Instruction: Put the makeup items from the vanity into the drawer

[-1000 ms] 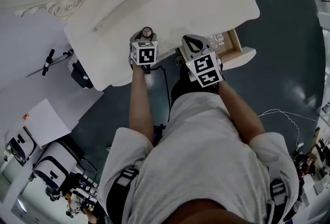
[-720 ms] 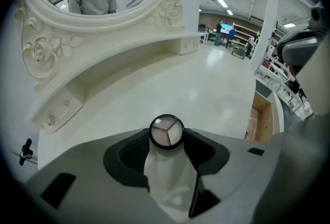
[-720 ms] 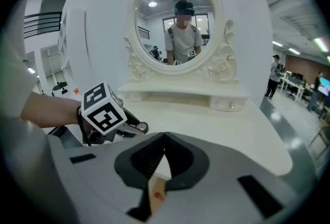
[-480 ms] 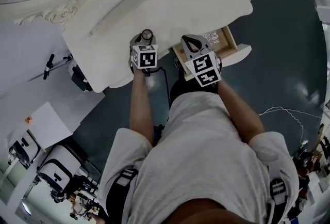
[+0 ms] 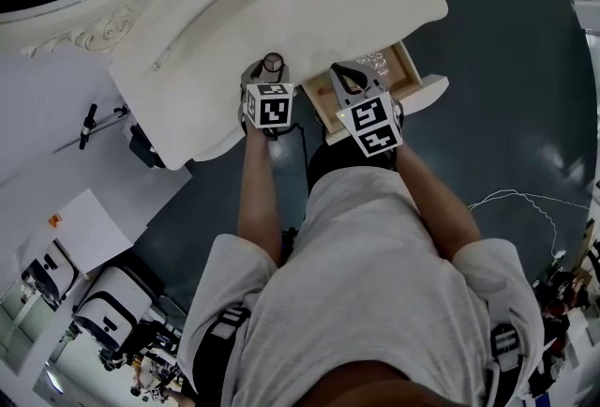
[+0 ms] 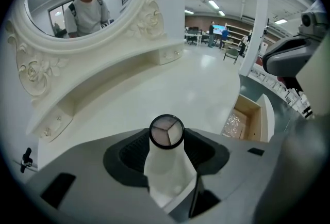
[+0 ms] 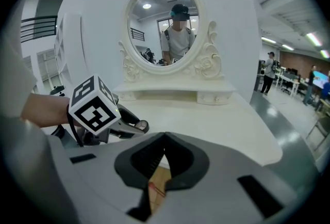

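Note:
My left gripper [image 5: 271, 67] is shut on a round black-rimmed makeup compact [image 6: 166, 130] with three pale shades; its jaws have just been closing a little on it. It hangs over the front edge of the white vanity top [image 5: 281, 2]. The compact [image 7: 141, 126] also shows in the right gripper view, left of centre. My right gripper [image 7: 164, 138] is shut with nothing in it and hovers above the open wooden drawer [image 5: 405, 67]. A glittery item [image 6: 233, 125] lies in the drawer [image 6: 250, 114].
An oval mirror [image 7: 164, 21] in an ornate white frame stands at the back of the vanity, above a low shelf with small drawers [image 7: 175, 95]. Camera gear and cases [image 5: 103, 311] stand on the dark floor at left; a thin cable [image 5: 525, 203] lies at right.
Both grippers have shifted a little along the vanity's front toward the open drawer. The compact stays in the left gripper; the right one stays shut.

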### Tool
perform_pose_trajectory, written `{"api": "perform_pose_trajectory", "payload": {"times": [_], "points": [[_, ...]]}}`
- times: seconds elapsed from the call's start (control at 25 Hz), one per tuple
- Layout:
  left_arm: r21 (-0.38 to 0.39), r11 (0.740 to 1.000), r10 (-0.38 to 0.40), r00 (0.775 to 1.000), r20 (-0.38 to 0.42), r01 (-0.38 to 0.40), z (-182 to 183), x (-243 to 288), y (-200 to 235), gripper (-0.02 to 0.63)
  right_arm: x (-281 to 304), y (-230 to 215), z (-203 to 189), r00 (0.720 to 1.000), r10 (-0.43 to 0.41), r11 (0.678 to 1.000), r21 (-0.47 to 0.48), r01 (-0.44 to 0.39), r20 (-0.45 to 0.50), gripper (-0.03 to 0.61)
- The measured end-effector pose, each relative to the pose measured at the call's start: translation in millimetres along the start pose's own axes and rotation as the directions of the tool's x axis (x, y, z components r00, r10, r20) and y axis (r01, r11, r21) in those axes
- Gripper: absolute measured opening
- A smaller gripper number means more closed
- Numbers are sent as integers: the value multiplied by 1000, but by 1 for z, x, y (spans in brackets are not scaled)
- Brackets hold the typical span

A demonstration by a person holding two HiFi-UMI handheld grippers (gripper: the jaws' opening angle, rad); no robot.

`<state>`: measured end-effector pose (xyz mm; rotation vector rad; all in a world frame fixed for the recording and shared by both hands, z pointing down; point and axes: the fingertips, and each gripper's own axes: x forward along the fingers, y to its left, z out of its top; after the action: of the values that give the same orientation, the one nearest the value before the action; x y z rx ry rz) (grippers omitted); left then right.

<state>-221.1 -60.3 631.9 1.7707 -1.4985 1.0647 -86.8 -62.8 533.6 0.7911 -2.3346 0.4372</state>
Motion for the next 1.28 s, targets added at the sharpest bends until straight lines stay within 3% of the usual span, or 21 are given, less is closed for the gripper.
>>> {"api": "perform_pose_trajectory", "payload": {"times": [0.68,1.28], "points": [[109,991,-80,997,21,77,29,5,-65,215,-34,-42,-28,996,-94,992,80,93,6,15],[243,955,-179,984,18,169,52,12,-125,215,-64,-86,-61,974,-225,956,192,222,-6,15]]}}
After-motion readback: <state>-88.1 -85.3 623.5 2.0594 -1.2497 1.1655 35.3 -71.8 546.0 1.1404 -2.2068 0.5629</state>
